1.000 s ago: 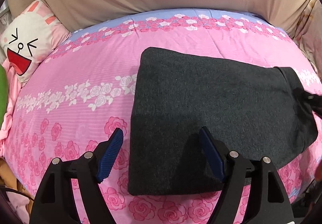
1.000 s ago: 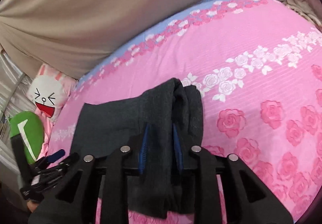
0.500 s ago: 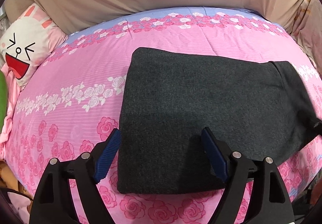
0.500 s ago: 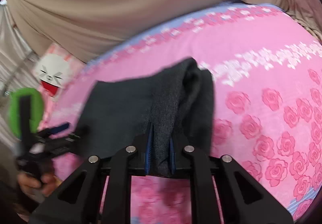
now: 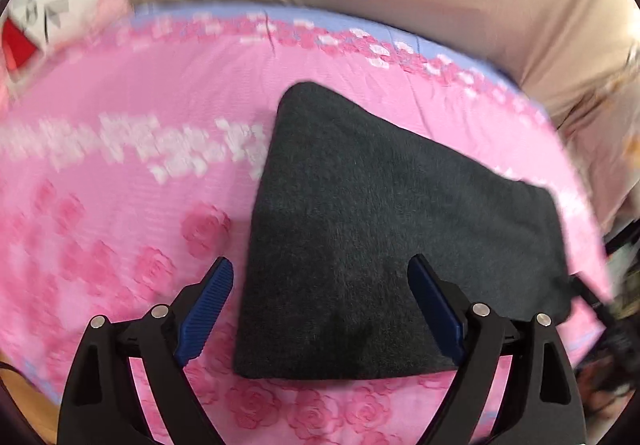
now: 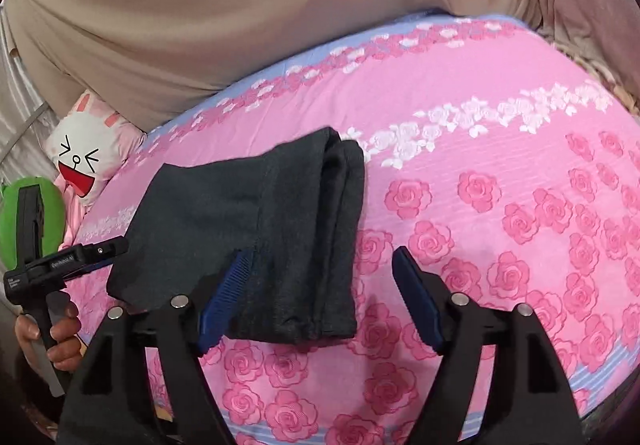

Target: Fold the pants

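The dark grey pants (image 5: 384,229) lie folded in a flat stack on the pink rose bedspread (image 5: 120,181). My left gripper (image 5: 320,299) is open and empty, its blue pads over the near edge of the stack. In the right wrist view the pants (image 6: 256,229) lie with the folded waist end on the right. My right gripper (image 6: 322,297) is open and empty just above the pants' near right corner. The left gripper (image 6: 80,253) shows there at the far left, held by a hand.
A beige sheet (image 6: 240,5) covers the wall behind the bed. A white rabbit pillow (image 6: 86,153) and a green object (image 6: 32,213) lie at the bed's left end. The bedspread's near edge (image 6: 360,433) runs below my right gripper.
My right gripper was shut on the pants' right end and has opened, letting it drop flat on the bed. My left gripper has swung, blurring its view.
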`<state>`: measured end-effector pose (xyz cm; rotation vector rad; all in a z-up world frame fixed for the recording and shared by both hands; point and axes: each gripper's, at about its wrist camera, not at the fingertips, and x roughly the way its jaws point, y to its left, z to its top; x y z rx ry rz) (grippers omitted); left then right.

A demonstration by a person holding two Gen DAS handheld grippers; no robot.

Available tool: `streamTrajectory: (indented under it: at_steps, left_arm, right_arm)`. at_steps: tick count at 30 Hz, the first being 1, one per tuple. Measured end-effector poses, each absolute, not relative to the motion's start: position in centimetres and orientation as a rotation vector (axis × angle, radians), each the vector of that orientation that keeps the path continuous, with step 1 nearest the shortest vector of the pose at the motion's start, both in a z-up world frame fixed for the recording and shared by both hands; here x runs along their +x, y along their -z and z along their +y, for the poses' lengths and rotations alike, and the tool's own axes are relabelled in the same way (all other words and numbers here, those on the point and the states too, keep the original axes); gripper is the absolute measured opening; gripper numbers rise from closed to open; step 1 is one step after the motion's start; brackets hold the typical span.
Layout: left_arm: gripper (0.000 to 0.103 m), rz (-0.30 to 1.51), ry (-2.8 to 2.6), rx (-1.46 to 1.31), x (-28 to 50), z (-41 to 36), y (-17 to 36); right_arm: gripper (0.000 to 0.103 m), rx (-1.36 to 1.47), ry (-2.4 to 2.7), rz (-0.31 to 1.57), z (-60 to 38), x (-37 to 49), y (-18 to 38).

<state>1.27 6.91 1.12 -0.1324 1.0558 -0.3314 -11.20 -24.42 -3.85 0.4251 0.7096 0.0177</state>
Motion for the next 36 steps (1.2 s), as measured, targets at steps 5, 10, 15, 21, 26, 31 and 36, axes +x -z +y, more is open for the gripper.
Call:
streamTrajectory:
  at_steps: [5, 10, 15, 21, 26, 31, 36]
  left_arm:
    - [0.086, 1.107, 0.363, -0.280, 2.0, 8.0, 1.3]
    - [0.084, 1.039, 0.383, -0.325, 3.1, 7.7, 1.6]
    - [0.017, 1.068, 0.425, -0.325, 3.8, 8.5, 0.4]
    - [0.020, 1.119, 0.459, -0.196, -1.0, 8.5, -1.4]
    - [0.074, 1.140, 0.407, -0.271, -1.9, 9.2, 1.4]
    - [0.055, 1.127, 0.416, -0.205, -1.4, 7.0, 1.3]
    - [0.019, 1.043, 0.453, -0.219, -1.8, 7.5, -2.0]
  right_arm:
    - [0.077, 0.627, -0.163, 0.760, -25.4, -10.1, 7.2]
    - [0.054, 0.671, -0.184, 0.745, -25.6, -8.5, 7.3]
    - [0.028, 0.724, -0.228, 0.722, -26.0, -9.0, 6.3]
    - [0.033, 0.652, -0.234, 0.791, -25.0, -12.8, 6.3]
    - [0.049, 0.693, -0.200, 0.791, -25.6, -13.8, 8.3]
    - [0.039, 0.682, -0.214, 0.750, -25.2, -12.7, 8.6]
    - [0.027, 0.712, -0.227, 0.685, -24.4, -13.1, 6.6]
